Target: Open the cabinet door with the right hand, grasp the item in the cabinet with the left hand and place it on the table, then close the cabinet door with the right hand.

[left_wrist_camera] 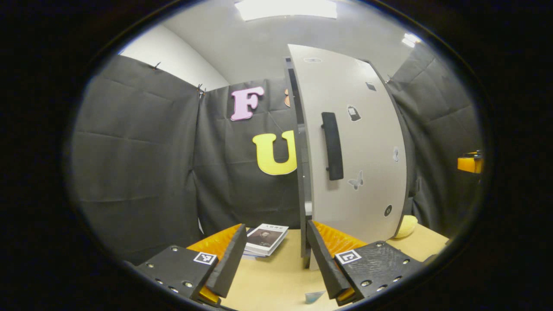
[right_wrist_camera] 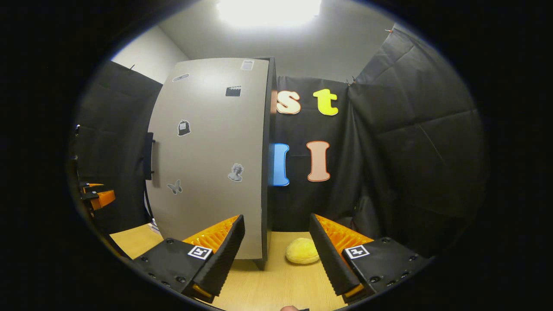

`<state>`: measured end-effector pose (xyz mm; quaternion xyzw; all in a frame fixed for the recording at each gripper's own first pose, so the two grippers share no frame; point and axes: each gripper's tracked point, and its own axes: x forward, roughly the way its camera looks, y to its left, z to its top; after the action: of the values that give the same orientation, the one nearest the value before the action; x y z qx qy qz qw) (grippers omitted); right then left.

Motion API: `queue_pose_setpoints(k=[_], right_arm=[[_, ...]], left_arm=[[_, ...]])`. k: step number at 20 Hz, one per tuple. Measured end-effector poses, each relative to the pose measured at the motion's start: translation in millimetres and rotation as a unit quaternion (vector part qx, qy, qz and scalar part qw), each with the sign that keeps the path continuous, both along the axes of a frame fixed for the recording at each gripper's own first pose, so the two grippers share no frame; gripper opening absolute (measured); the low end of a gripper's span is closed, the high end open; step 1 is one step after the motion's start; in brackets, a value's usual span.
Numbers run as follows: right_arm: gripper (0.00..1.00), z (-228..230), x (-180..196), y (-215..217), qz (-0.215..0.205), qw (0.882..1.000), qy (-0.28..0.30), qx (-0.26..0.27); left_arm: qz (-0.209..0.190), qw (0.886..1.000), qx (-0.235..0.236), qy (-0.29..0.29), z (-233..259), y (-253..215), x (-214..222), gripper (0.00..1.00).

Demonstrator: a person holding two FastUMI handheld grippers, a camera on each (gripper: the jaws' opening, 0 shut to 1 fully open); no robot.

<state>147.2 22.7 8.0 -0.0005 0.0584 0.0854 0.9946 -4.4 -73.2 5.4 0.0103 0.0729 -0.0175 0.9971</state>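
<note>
Both tongs, left and right, gape empty; the right could miss the cabinet door handle, approaching from far off.

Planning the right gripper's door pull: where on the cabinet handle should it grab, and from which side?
Grip the handle mid-length. It is a tall, narrow vertical bar standing off the cabinet door, so the right gripper, now open, should likely come straight at the door's front, one finger on each side of the bar.
</note>
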Motion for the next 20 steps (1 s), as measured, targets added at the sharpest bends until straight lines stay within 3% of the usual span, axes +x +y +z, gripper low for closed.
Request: queue_pose_setpoints(k=[2, 5, 6, 7, 8, 20], right_arm=[[0.93, -4, -3, 0, 0.01, 1.0, 0.008, 0.008], [0.95, -2, -5, -8, -0.015, 1.0, -0.008, 0.017], [0.92, -3, -8, 0, -0.01, 1.0, -0.007, 0.026], [0.96, -2, -9, 7, -0.002, 1.0, -0.009, 0.028], [0.92, -2, -9, 8, -0.003, 1.0, -0.013, 0.024], [0.96, 16, -3, 30, -0.024, 0.998, -0.049, 0.024]], left_arm=[[-0.002, 1.0, -0.003, 0.001, 0, -6, -1, 0.84], [-0.013, 1.0, 0.003, -0.002, 2, -5, 1, 0.84], [-0.013, 1.0, 0.007, -0.002, 1, -2, 1, 0.84], [-0.013, 1.0, 0.007, -0.003, 2, 2, 3, 0.84], [-0.012, 1.0, 0.004, -0.002, 1, 5, 5, 0.84], [-0.021, 1.0, 0.011, -0.01, 2, 26, 13, 0.84]])
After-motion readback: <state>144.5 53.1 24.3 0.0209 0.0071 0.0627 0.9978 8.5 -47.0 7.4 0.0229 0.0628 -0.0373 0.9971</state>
